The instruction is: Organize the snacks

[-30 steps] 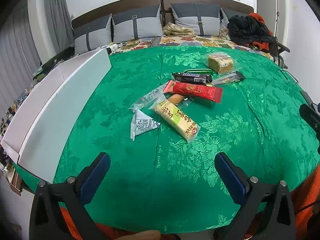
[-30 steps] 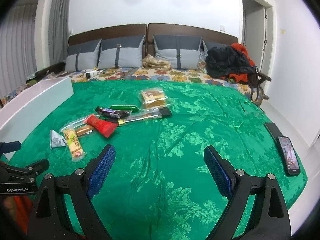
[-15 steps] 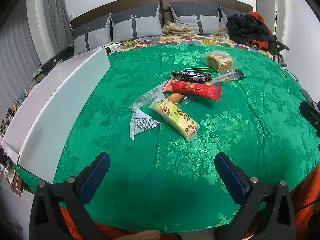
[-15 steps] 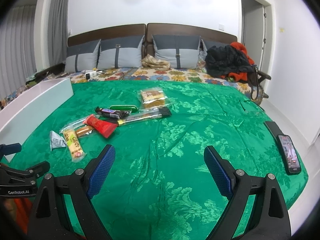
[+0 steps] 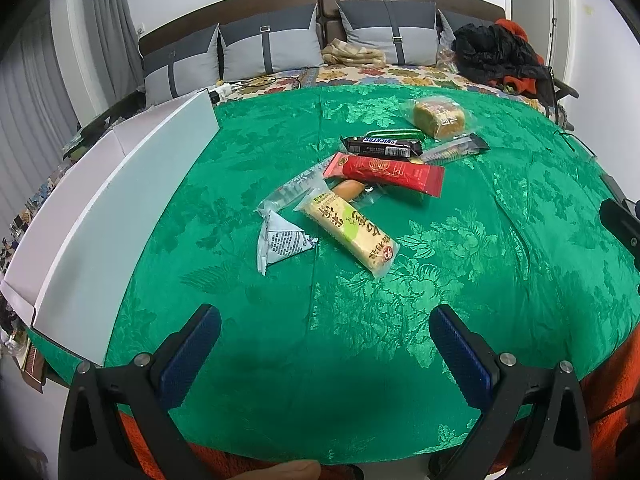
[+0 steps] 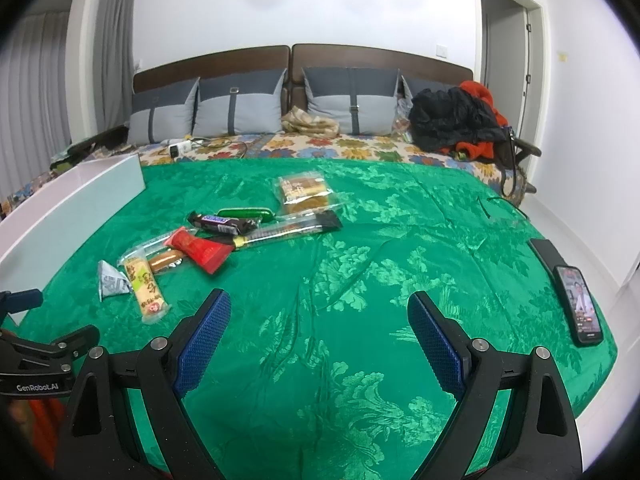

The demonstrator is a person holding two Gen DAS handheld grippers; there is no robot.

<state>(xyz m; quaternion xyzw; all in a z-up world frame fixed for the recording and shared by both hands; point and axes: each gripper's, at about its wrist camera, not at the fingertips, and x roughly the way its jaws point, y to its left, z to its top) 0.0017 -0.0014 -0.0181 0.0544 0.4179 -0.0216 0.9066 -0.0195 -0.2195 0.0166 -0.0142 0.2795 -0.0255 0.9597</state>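
Snacks lie in a loose cluster mid-bed on the green cover point(image 5: 460, 248). Nearest is a long yellow cracker pack point(image 5: 350, 232), angled, with a small grey triangular pouch point(image 5: 282, 242) just beside it on the left. A sausage-like snack in a clear wrapper point(image 5: 348, 189) pokes out at the yellow pack's far end, touching it. A clear sleeve pack point(image 5: 296, 188) lies just left of that. A red bar point(image 5: 386, 171) lies across, farther back, over the sausage wrapper. Behind it is the Snickers bar point(image 5: 382, 146), with a green-wrapped item point(image 5: 394, 133) just beyond, mostly hidden. A long clear-and-black stick pack point(image 5: 454, 149) runs to the right of the Snickers. Farthest is a bagged cake point(image 5: 438, 117).

A white open box point(image 5: 120, 208) sits along the left edge of the bed, well apart from the cluster.

The left gripper point(image 5: 324, 328) hangs over the near bed edge, jaws wide, nothing between them, short of the snacks. The right gripper point(image 6: 318, 312) is also wide and empty, over bare green cover to the right of the cluster.

Two phones point(image 6: 580, 304) lie at the right edge of the bed, one with its screen lit. Grey pillows point(image 6: 240, 106) line the headboard, and a black-and-orange clothes pile point(image 6: 456, 120) sits far right.
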